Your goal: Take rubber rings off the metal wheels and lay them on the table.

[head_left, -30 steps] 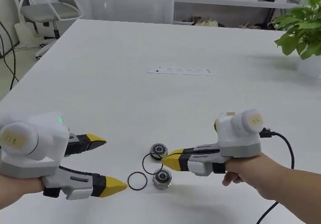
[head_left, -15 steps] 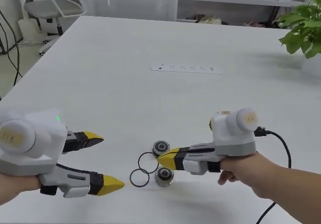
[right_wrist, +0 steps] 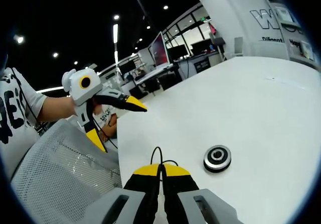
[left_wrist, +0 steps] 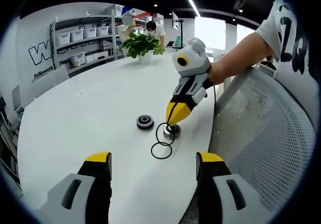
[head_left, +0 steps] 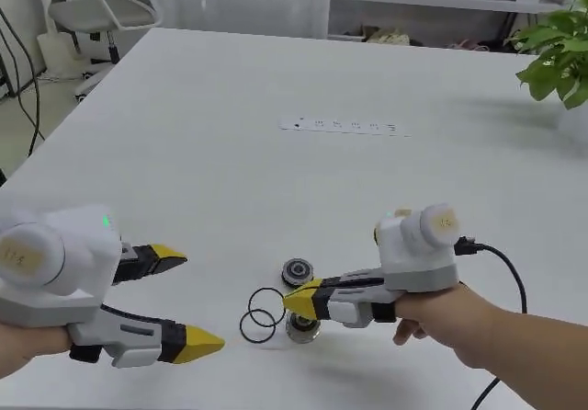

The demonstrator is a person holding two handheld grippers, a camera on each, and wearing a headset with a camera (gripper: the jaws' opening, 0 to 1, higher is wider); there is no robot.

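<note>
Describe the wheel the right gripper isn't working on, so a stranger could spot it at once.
On the white table, two metal wheels sit by the right gripper. The one meant is the farther wheel, just beyond its yellow tips, which pinch a rubber ring. It stands alone, clear of both rings, while the nearer wheel lies under those tips.

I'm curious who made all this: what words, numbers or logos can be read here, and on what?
"WO": big letters, cut off, on the far wall.
Smaller line beneath it: blurred, perhaps "Different".
Yellowish labels on the left gripper and right gripper: digits too blurred.
Row of marks on the table: too small.
Shirt print: cut off, unreadable.
</note>
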